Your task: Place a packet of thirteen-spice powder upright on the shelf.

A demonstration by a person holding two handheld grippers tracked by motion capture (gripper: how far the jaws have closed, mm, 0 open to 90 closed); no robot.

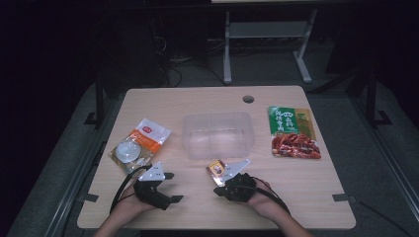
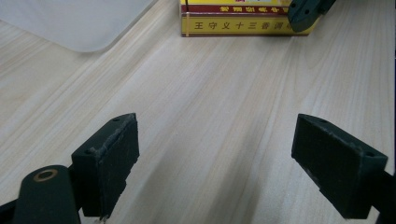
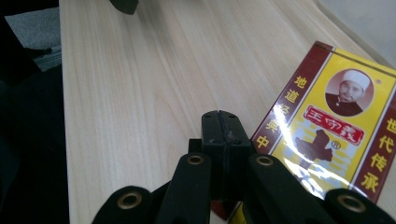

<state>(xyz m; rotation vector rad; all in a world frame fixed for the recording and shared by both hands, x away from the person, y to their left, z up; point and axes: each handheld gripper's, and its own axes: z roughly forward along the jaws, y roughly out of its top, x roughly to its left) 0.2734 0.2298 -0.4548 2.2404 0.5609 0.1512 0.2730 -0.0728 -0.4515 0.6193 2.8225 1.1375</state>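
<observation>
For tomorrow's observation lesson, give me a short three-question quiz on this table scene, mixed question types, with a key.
1. True or false: the left gripper has its jaws spread apart over bare wood.
2. What lies beside the right gripper? A) yellow and red box B) a spoon C) a mug
3. Fill in: the clear plastic container sits between the orange and white packet and the ____ snack pouch.

Key: 1 true; 2 A; 3 green
</observation>
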